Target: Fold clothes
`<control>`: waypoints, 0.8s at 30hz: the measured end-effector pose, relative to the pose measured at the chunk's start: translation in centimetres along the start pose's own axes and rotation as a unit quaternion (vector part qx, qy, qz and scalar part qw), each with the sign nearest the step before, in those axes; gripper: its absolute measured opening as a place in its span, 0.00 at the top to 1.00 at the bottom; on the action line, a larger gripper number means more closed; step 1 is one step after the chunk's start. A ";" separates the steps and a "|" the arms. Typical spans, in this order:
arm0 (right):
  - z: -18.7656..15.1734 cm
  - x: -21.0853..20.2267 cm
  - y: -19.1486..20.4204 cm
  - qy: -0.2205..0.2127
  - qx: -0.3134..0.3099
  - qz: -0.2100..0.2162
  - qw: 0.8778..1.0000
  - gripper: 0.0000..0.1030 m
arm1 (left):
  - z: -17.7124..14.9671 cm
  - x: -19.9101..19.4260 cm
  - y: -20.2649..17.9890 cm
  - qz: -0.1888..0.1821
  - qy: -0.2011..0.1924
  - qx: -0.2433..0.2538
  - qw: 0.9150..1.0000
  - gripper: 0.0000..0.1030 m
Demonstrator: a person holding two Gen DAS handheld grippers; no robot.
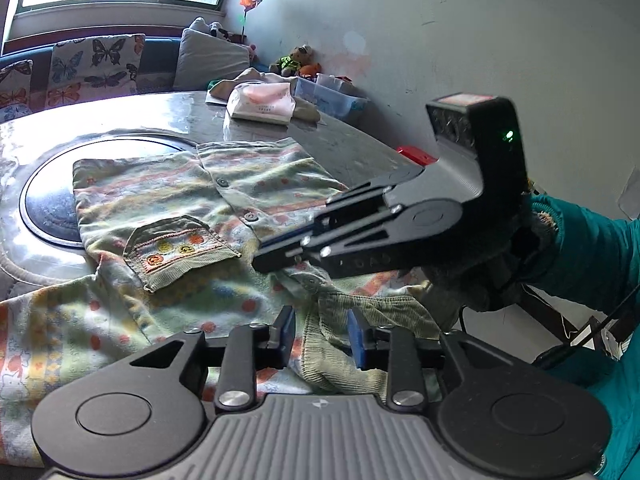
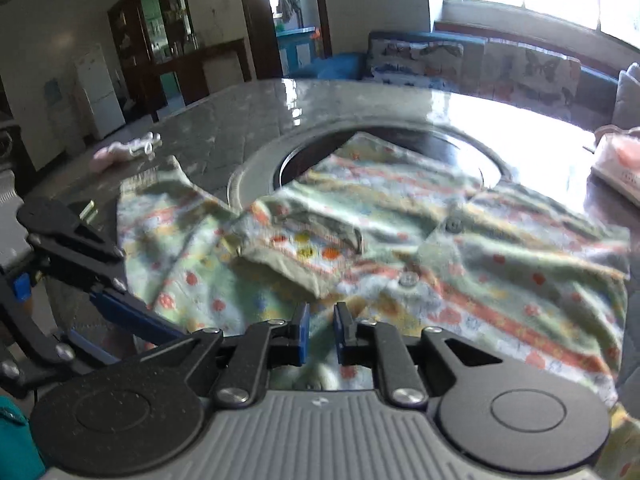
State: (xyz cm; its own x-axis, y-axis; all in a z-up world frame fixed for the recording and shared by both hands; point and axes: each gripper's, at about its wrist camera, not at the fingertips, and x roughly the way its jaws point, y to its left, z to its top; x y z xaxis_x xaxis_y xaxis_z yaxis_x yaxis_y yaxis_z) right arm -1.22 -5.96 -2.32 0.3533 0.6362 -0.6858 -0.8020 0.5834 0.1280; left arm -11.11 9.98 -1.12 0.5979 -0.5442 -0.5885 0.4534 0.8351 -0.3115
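A small button-up garment [image 1: 180,200] [image 2: 440,248], pale green with orange stripes and dots, lies spread on a glossy round table [image 1: 340,148]. Its front pocket [image 1: 180,252] [image 2: 304,252] faces up. My left gripper [image 1: 322,336] is open at the near edge. The corduroy collar [image 1: 360,312] rises between its fingers, and a gap shows beside the left pad. My right gripper [image 2: 322,332] [image 1: 266,258] reaches in from the right, just past the collar and low over the cloth. It is open by a narrow gap, with cloth showing underneath.
A dark round inset [image 1: 44,200] sits in the table's middle, partly under the garment. A tissue pack [image 1: 260,104], a plastic box [image 1: 332,96] and a red item [image 1: 416,156] are at the far right. A small pink cloth [image 2: 120,152] lies far left. A teal sleeve [image 1: 592,248] is behind the right gripper.
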 end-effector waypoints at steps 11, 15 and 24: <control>-0.1 -1.2 -0.3 -0.004 -0.004 0.003 1.000 0.83 | 0.0 0.3 0.1 0.010 0.002 -0.007 1.000 0.66; -1.9 -3.4 0.8 0.004 -0.029 0.020 0.999 0.83 | -0.5 0.5 0.3 0.013 0.012 -0.010 1.000 0.66; -5.3 -6.3 3.0 0.020 -0.070 0.019 0.997 0.83 | -1.3 1.1 -0.6 0.019 0.029 0.010 0.999 0.64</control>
State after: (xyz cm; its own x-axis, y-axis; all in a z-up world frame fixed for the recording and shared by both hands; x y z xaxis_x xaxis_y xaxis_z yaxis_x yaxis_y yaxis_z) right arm -8.36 -10.92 -1.37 0.3036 0.6349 -0.7105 -0.8753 0.4804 0.0552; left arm -11.60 8.99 -2.56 0.5765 -0.5057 -0.6418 0.4440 0.8533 -0.2735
